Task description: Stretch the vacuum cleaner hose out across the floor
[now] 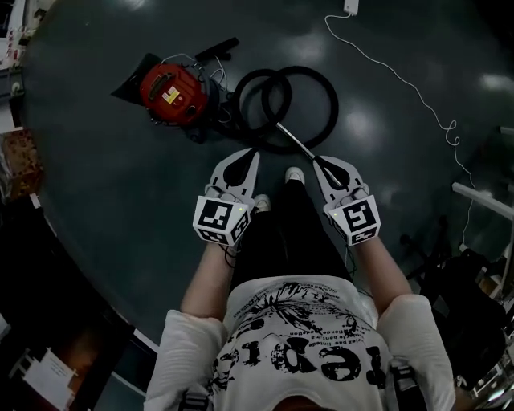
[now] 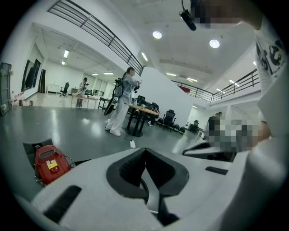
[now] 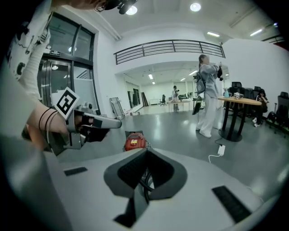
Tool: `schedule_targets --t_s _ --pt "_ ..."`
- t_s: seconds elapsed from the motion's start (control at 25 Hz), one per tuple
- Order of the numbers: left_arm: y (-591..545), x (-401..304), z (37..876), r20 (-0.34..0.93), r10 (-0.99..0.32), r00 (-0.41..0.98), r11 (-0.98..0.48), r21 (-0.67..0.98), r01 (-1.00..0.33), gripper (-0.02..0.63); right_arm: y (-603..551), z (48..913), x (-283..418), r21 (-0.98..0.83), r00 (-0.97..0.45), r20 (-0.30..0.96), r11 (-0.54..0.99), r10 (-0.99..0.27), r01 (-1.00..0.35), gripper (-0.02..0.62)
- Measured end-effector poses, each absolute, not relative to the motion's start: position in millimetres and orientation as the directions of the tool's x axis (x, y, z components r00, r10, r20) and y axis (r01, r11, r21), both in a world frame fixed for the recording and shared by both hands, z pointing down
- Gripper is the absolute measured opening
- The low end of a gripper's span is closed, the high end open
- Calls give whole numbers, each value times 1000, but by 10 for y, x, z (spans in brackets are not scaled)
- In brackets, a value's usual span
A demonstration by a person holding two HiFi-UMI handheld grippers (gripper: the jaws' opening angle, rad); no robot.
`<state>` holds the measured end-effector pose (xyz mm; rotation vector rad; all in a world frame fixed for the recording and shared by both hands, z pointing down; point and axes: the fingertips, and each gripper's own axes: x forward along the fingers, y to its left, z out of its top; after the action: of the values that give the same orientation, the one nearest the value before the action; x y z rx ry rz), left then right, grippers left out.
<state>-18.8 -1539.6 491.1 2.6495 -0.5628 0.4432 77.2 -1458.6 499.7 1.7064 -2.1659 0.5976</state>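
Observation:
A red canister vacuum cleaner (image 1: pixel 173 92) sits on the dark floor ahead, also in the left gripper view (image 2: pixel 50 163) and the right gripper view (image 3: pixel 134 141). Its black hose (image 1: pixel 309 80) lies coiled in two loops to the right of it, and a metal wand (image 1: pixel 295 143) runs from the coil toward my feet. My left gripper (image 1: pixel 255 152) hangs above the near edge of the coil, jaws shut and empty (image 2: pixel 145 151). My right gripper (image 1: pixel 316 160) hovers near the wand's near end, also shut and empty (image 3: pixel 145 152). The left gripper (image 3: pixel 90 124) shows in the right gripper view.
A white cable (image 1: pixel 401 76) snakes over the floor from a power strip (image 1: pixel 351 6) at the far right. A cardboard box (image 1: pixel 20 164) stands at the left. A person in white (image 2: pixel 122 101) stands by a table (image 2: pixel 142 110) farther off. Furniture (image 1: pixel 482 233) crowds the right.

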Motion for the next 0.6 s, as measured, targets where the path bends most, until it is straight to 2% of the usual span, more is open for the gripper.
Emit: schedule_targets --t_s 0.24,0.6 --pt "-15667 89 6170 409 -302 861 -840 312 -443 5 -14846 6404 1126 -137 -247 556 206 -794 -969 2" --pt "-15609 294 8936 454 -126 882 -934 244 -259 5 -14716 9451 1320 -78 -196 673 195 -713 -978 3"
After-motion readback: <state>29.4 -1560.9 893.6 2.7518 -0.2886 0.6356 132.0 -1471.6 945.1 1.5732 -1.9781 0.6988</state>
